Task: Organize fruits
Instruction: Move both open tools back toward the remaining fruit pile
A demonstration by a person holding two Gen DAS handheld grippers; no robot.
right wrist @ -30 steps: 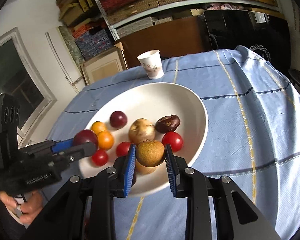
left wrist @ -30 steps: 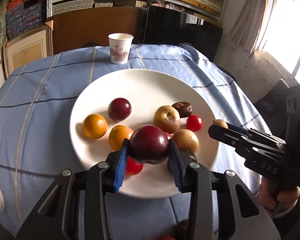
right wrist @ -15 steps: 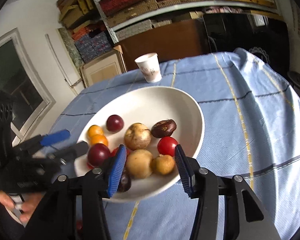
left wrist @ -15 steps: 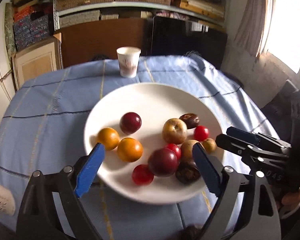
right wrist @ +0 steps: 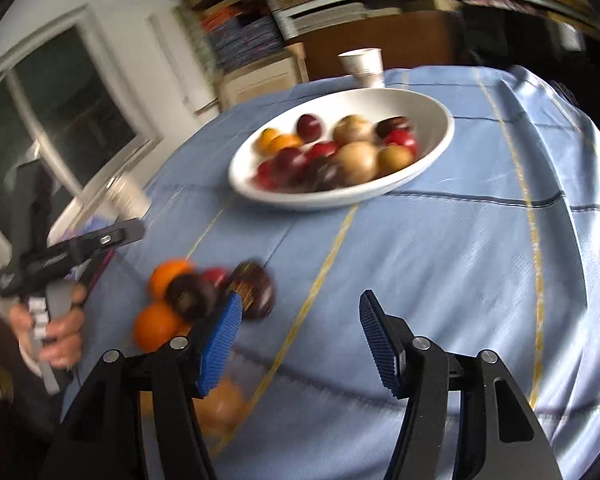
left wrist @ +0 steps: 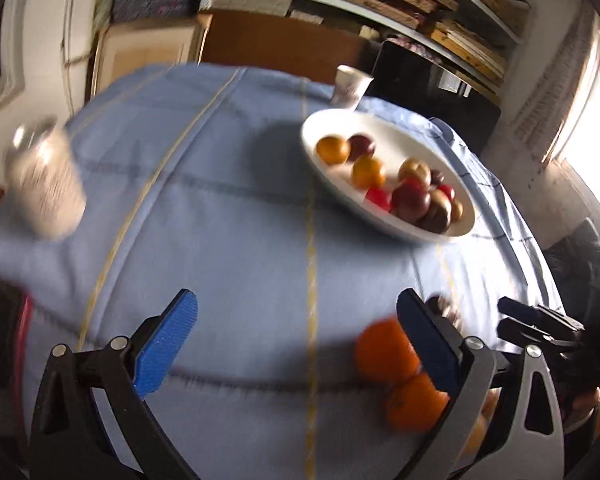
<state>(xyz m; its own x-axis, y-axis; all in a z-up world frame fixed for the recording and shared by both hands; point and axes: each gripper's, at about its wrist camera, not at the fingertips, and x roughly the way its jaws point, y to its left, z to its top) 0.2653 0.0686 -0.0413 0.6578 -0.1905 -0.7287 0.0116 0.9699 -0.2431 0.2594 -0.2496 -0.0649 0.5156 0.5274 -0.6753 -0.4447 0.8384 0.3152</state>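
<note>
Both grippers (left wrist: 296, 340) (right wrist: 300, 344) now off plate (right wrist: 440, 140), opening; no legible writing.

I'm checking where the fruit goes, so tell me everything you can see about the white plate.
The white plate is a wide, shallow, round dish with a smooth glossy surface, likely ceramic. It sits flat on the blue tablecloth, just in front of a paper cup. It holds about a dozen small fruits: two orange ones at its left side, dark red and bright red ones, tan-brown ones and a couple of nearly black ones, clustered toward the near side. Its far half is bare. No gripper touches it.
</note>
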